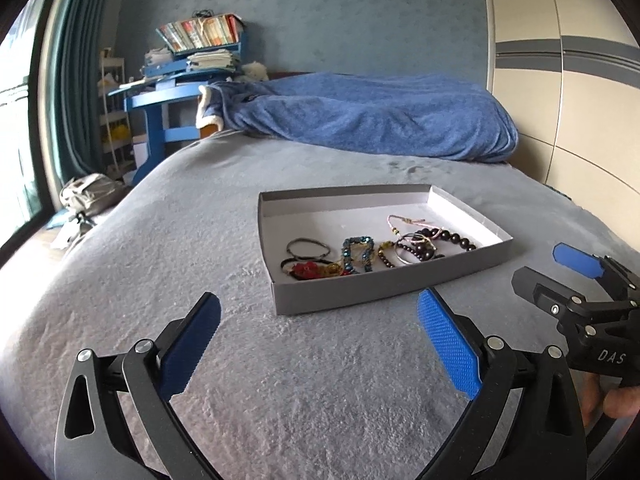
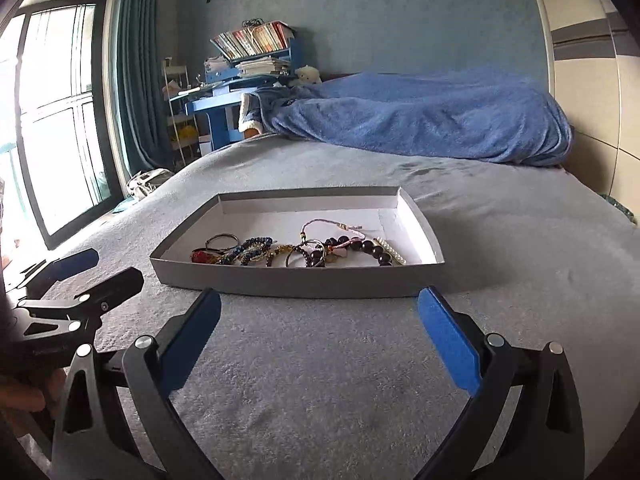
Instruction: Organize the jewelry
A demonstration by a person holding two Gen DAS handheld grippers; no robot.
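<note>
A shallow grey cardboard tray (image 1: pixel 360 288) lies on the grey bedspread and shows in the right wrist view too (image 2: pixel 280 280). Inside lie several pieces of jewelry: black hair ties (image 1: pixel 308 246), a red piece (image 1: pixel 306 271), a teal beaded bracelet (image 1: pixel 356 254), a dark bead bracelet (image 1: pixel 444 238) and a pink cord bracelet (image 2: pixel 332 225), with a pearl strand (image 2: pixel 390 250). My left gripper (image 1: pixel 320 340) is open and empty, in front of the tray. My right gripper (image 2: pixel 320 340) is open and empty, just short of the tray's near wall. Each gripper shows at the edge of the other's view.
A blue blanket (image 1: pixel 368 120) is heaped at the far end of the bed. A blue desk with books (image 1: pixel 188 76) stands at the back left, with a bag (image 1: pixel 90 194) on the floor beside the bed. A wardrobe (image 1: pixel 580 80) stands at the right.
</note>
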